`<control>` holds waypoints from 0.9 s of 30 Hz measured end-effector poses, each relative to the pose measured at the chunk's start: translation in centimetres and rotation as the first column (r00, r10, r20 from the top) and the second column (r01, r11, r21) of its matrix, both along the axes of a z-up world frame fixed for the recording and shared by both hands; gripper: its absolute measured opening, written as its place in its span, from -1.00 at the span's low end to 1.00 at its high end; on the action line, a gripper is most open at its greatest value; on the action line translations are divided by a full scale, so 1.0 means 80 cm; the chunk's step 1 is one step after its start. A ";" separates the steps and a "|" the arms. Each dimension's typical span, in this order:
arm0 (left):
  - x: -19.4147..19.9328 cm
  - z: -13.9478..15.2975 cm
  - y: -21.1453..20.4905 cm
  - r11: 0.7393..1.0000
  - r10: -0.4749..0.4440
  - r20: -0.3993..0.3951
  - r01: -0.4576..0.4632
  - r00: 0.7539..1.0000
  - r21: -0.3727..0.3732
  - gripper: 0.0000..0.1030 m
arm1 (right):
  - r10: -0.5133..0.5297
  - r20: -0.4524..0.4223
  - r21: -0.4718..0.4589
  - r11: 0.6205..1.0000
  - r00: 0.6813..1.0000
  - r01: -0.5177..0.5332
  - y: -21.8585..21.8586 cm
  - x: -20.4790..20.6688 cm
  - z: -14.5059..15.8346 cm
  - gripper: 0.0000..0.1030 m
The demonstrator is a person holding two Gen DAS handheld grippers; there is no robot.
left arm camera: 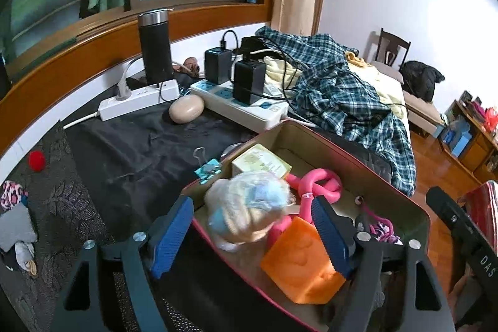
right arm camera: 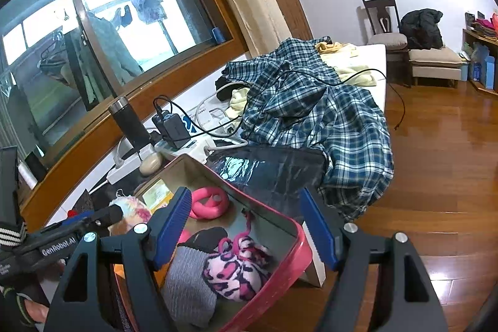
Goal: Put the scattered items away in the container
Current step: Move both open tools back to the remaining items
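Observation:
A pink-rimmed container (left arm camera: 314, 133) sits on the dark cloth and also shows in the right wrist view (right arm camera: 295, 260). It holds an orange block (left arm camera: 303, 263), a pink looped toy (left arm camera: 320, 182), a small yellow box (left arm camera: 261, 164) and pink leopard socks (right arm camera: 236, 266) with a grey sock (right arm camera: 186, 279). My left gripper (left arm camera: 252, 235) is open over the container; a fluffy pale-blue toy (left arm camera: 249, 201), blurred, is between its fingers, untouched by either pad. My right gripper (right arm camera: 246, 232) is open and empty above the container's near end. A binder clip (left arm camera: 207, 167), a red pom-pom (left arm camera: 36, 161) and another leopard sock (left arm camera: 12, 195) lie outside.
Two power strips (left arm camera: 137, 101) with chargers (left arm camera: 249, 80), a black tumbler (left arm camera: 155, 49) and a beige oval case (left arm camera: 186, 112) stand behind the container. A plaid shirt (left arm camera: 348, 95) with cables lies to the right. Wooden floor (right arm camera: 435, 164) is beyond the table edge.

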State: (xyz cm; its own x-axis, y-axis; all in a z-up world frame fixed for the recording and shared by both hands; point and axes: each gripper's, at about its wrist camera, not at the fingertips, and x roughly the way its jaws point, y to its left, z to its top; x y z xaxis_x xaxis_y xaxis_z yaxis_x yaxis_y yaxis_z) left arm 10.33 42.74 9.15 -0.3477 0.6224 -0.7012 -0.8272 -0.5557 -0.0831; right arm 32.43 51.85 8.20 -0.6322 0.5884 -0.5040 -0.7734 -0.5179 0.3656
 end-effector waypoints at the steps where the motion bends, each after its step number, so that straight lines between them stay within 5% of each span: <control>1: -0.001 0.000 -0.001 1.000 0.003 0.002 -0.003 1.000 0.002 0.55 | 0.001 0.000 0.000 1.000 1.000 -0.001 -0.001 -0.001 0.000 0.47; 15: -0.048 0.004 -0.078 0.991 0.131 -0.021 -0.130 0.991 0.015 0.55 | 0.105 -0.002 0.053 0.993 0.994 -0.105 -0.041 -0.053 0.020 0.47; 27: -0.131 0.011 -0.233 0.922 0.384 -0.017 -0.383 0.923 0.050 0.55 | 0.356 0.007 0.099 0.930 0.935 -0.354 -0.124 -0.166 0.040 0.49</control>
State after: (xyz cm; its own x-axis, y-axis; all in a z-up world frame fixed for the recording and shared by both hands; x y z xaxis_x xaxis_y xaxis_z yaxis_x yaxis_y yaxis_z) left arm -0.15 24.08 10.03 -0.5839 0.4679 -0.6634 -0.5535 -0.8273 -0.0963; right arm 19.15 41.92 11.37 -0.8140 0.3703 -0.4475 -0.5287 -0.7913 0.3070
